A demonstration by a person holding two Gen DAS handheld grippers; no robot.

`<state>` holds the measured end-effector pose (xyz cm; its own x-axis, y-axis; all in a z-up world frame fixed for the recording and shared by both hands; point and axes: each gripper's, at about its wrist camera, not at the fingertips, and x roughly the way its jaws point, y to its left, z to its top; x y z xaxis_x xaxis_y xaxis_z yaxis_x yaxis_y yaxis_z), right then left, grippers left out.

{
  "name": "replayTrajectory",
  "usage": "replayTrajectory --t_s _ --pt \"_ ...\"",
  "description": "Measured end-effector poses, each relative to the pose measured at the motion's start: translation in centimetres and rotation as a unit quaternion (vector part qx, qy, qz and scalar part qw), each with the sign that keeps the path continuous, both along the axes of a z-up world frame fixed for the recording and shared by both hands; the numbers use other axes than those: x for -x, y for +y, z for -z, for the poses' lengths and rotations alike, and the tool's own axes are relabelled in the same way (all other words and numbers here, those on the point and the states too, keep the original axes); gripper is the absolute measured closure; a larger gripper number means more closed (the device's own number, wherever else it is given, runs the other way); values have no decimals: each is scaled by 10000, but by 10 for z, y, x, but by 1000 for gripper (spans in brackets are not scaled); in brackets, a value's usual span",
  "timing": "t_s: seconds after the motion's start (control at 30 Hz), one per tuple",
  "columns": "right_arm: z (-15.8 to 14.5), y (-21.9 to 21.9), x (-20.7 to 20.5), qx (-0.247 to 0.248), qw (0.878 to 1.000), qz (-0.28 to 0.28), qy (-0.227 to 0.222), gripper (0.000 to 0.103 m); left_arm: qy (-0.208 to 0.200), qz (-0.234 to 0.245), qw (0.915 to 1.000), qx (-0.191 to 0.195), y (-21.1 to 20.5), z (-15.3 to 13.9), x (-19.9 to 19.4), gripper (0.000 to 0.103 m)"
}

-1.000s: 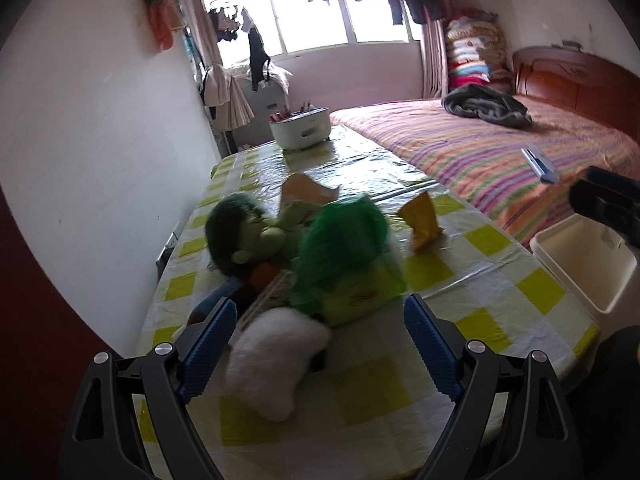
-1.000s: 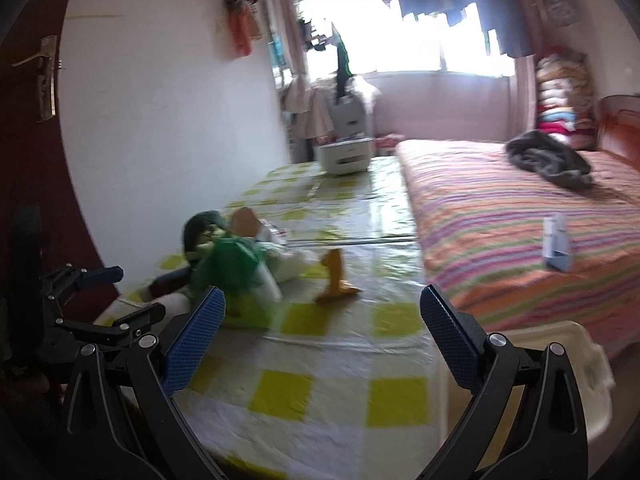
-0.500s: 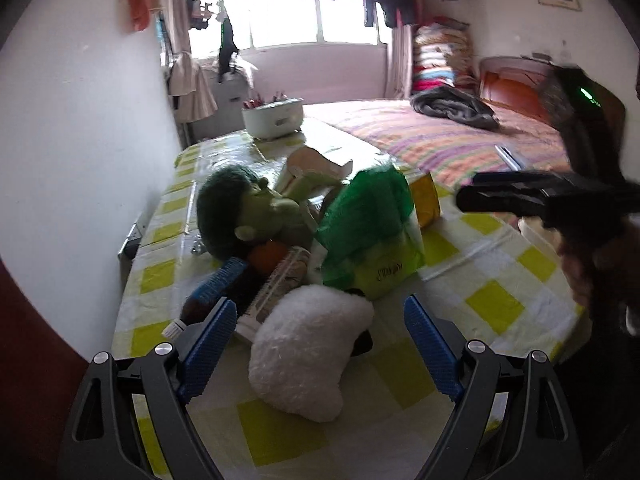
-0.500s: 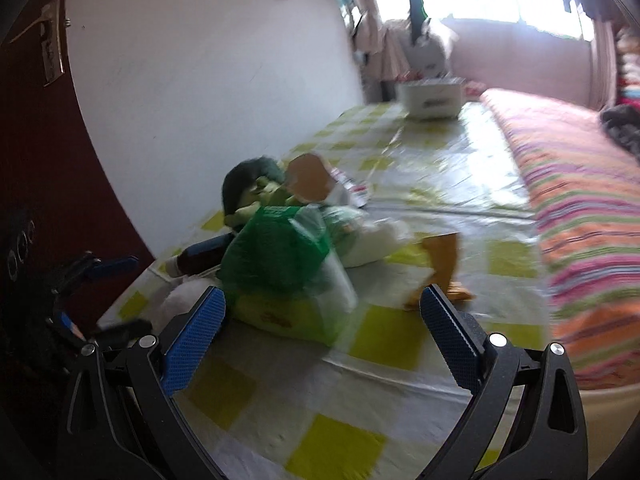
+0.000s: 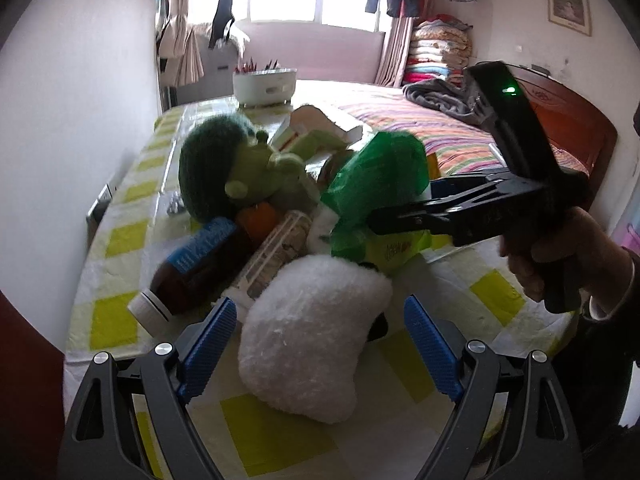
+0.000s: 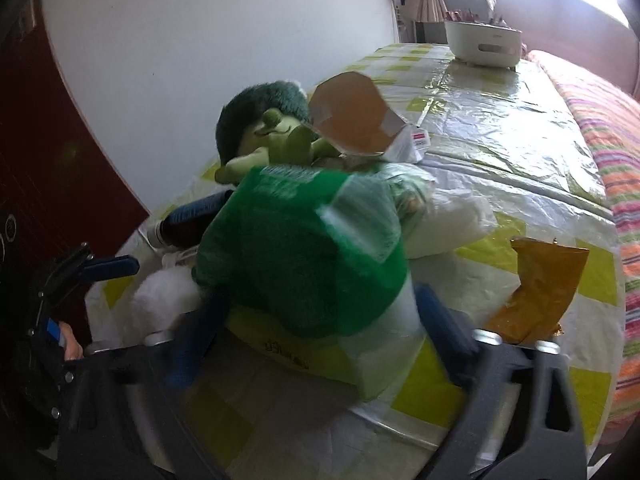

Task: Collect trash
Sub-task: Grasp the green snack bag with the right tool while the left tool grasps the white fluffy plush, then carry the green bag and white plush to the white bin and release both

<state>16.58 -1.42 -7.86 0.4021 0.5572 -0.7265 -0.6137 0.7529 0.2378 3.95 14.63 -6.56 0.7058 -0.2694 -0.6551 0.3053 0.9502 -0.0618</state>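
Note:
A pile lies on the yellow-checked table (image 5: pixel 120 236): a green and clear plastic bag (image 5: pixel 376 184) (image 6: pixel 304 248), a torn cardboard box (image 6: pixel 352 120), a brown bottle with a blue label (image 5: pixel 192 268), a printed tube (image 5: pixel 276 256) and an orange wrapper (image 6: pixel 536 288). My right gripper (image 6: pixel 320 320) is open, its blue pads on either side of the green bag; it also shows from the side in the left wrist view (image 5: pixel 460 208). My left gripper (image 5: pixel 320 344) is open around a white plush (image 5: pixel 312 332).
A green-haired plush doll (image 5: pixel 228 176) (image 6: pixel 264 132) lies in the pile. A white basket (image 5: pixel 264 86) (image 6: pixel 484 44) stands at the table's far end. A bed with a striped cover (image 5: pixel 436 132) runs along the table's right side. A white wall is on the left.
Both grippers have moved in toward the pile. The right gripper now has its pads beside the green bag, and the left gripper's pads flank the white plush.

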Motion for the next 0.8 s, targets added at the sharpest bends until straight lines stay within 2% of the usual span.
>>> replayTrajectory --t_s 0.03,0.07,0.1,0.17,0.27,0.37,0.43,0.47,0.53,0.63,0.8 --pt "0 1 1 2 10000 -55 38 54 52 1 10000 36 0 1 -2 20" --pt "0 1 4 -109 9998 -132 78 67 100 -15 9999 62 1 2 -3 20" --pt "-2 0 7 -250 9994 -230 99 72 140 -18 9999 70 1 4 -4 20" --pt "-8 -2 18 -223 9994 -251 -119 75 218 -30 9997 65 1 6 -6 20" --pt "-20 -11 32 -350 9985 -206 -370 76 359 -62 9993 115 0 11 -8 20" --pt "-35 -27 44 -643 9961 -52 -596 76 489 -151 9987 -24 -3 17 -10 22" --pt "-47 -39 55 -792 9934 45 -834 76 484 -250 9984 -145 -5 19 -9 49" --pt "-53 -46 60 -878 9916 98 -947 76 486 -293 9983 -133 -3 19 -10 50" --pt "-62 -58 68 -1009 9879 225 -1151 76 543 -337 9978 177 3 17 -10 57" --pt "-74 -71 69 -1075 9834 414 -1405 76 521 -404 9972 358 6 15 -10 61" --pt "-80 -97 71 -1192 9787 756 -1492 76 123 -300 9987 404 -8 -3 -4 63"
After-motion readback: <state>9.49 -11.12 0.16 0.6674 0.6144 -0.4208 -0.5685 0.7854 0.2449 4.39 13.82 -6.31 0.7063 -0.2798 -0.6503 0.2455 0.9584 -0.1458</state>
